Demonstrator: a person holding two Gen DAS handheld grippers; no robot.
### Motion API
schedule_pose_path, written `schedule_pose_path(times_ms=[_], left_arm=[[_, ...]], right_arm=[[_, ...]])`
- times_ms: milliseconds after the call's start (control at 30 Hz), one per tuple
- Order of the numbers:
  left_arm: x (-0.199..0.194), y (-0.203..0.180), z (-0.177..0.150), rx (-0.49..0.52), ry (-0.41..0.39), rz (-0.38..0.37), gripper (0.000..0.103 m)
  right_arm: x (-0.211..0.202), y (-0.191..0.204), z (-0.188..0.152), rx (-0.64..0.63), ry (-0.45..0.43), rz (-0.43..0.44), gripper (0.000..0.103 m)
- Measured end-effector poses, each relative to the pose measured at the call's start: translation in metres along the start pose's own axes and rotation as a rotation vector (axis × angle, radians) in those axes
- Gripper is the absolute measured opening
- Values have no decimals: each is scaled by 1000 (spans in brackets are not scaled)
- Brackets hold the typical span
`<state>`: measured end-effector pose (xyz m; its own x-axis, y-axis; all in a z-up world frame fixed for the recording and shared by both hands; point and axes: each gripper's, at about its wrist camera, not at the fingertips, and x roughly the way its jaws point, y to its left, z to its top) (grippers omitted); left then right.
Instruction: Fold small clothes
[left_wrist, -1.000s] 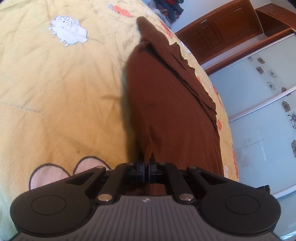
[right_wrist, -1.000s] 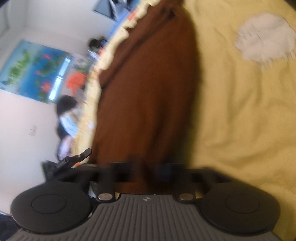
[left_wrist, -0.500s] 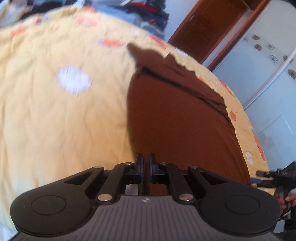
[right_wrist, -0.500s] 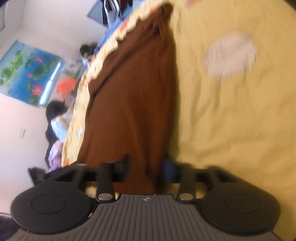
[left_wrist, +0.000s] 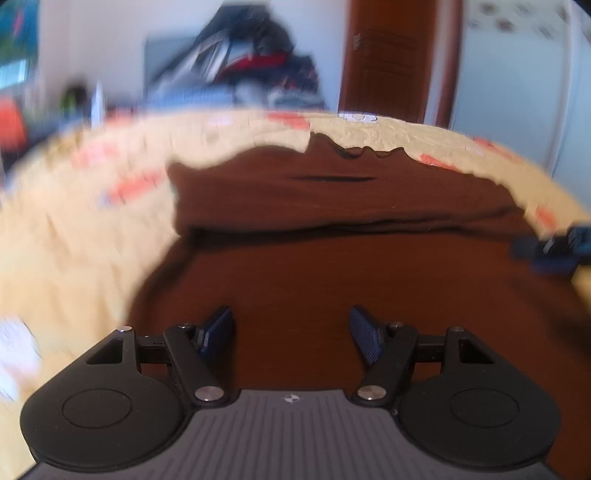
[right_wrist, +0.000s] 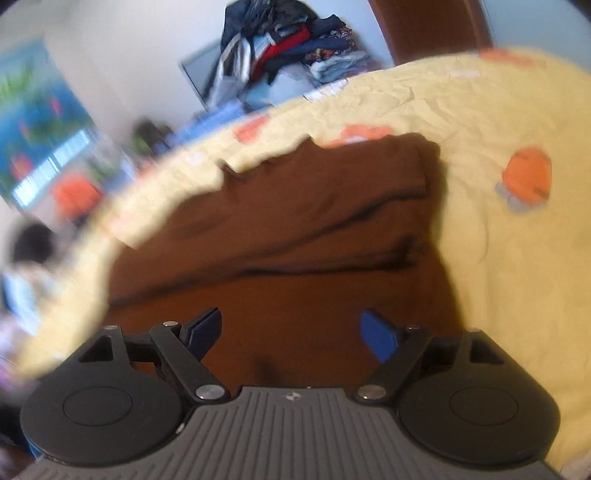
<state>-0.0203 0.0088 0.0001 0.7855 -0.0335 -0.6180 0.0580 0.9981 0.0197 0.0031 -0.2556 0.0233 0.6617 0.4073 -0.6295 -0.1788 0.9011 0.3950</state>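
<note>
On the yellow bedspread (right_wrist: 509, 266), brown garment (left_wrist: 332, 266) folded, just ahead of left tongs (left_wrist: 291, 328); right tongs (right_wrist: 291, 330) likewise; both spread apart, empty.

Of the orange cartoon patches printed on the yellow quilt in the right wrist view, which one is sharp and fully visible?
The round orange patch right of the brown garment, alone on open quilt. The others lie along the garment's far edge, blurred or partly covered.

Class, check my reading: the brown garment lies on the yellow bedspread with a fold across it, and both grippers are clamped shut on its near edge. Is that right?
Not quite. The brown garment does lie folded on the yellow bedspread, but neither gripper is shut on it: the left gripper and right gripper are open, fingers spread apart, as both wrist views show.
</note>
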Motion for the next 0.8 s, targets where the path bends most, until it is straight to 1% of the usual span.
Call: schedule_pose_path(times_ms=[33,100,133,200,233,300,333,367,400,433,467,500,533,567,600,633,667,733,800], left_arm=[[-4,8,-4,0,-2,-24,73],[-7,21,-8,8,-5,-34,76],[-8,28,-9,-7,-6,-41,78],[-5,27,-6,-13,-1,-38,81],[-3,20,-4,5,2,-21,82],[-11,11,-4,9,9,17,82],[-19,8,-5,-2,16,4,82],[-29,6,-8,-18,18,-45,82],[-39,4,-12,-31,14,-94,82],[-46,1,-17,-38,13,-125,82],[-51,-3,-23,-37,19,-138,83],[-52,-7,-30,-27,32,-133,83],[-51,-11,-38,-1,29,-113,84],[-55,-14,-45,41,7,-92,85],[-57,-12,-46,44,9,-98,86],[-57,-7,-47,39,14,-97,88],[-58,-3,-48,39,15,-89,88],[-60,3,-48,30,23,-79,88],[-69,4,-50,49,23,-44,88]], right_arm=[[1,2,-4,-59,-30,-2,88],[-6,-2,-17,-164,-74,-12,88],[-10,-7,-20,-178,-84,-29,88],[-11,-15,-17,-121,-95,4,88],[-10,-16,-15,-116,-94,7,88],[-7,-8,-12,-157,-68,-33,88],[-8,-2,-11,-168,-49,-75,90],[-14,7,-12,-157,-31,-113,90],[-19,17,-16,-144,-27,-114,91],[-27,25,-21,-144,-39,-74,98],[-33,32,-28,-155,-47,-31,103],[-36,39,-36,-176,-42,-5,103],[-36,44,-45,-202,-22,-3,103],[-31,47,-52,-227,9,-26,103],[-27,47,-60,-259,26,-57,103],[-30,47,-71,-331,-13,-79,103],[-32,45,-73,-348,-13,-107,103],[-37,37,-70,-322,-11,-139,103],[-41,34,-70,-325,-3,-161,103]])
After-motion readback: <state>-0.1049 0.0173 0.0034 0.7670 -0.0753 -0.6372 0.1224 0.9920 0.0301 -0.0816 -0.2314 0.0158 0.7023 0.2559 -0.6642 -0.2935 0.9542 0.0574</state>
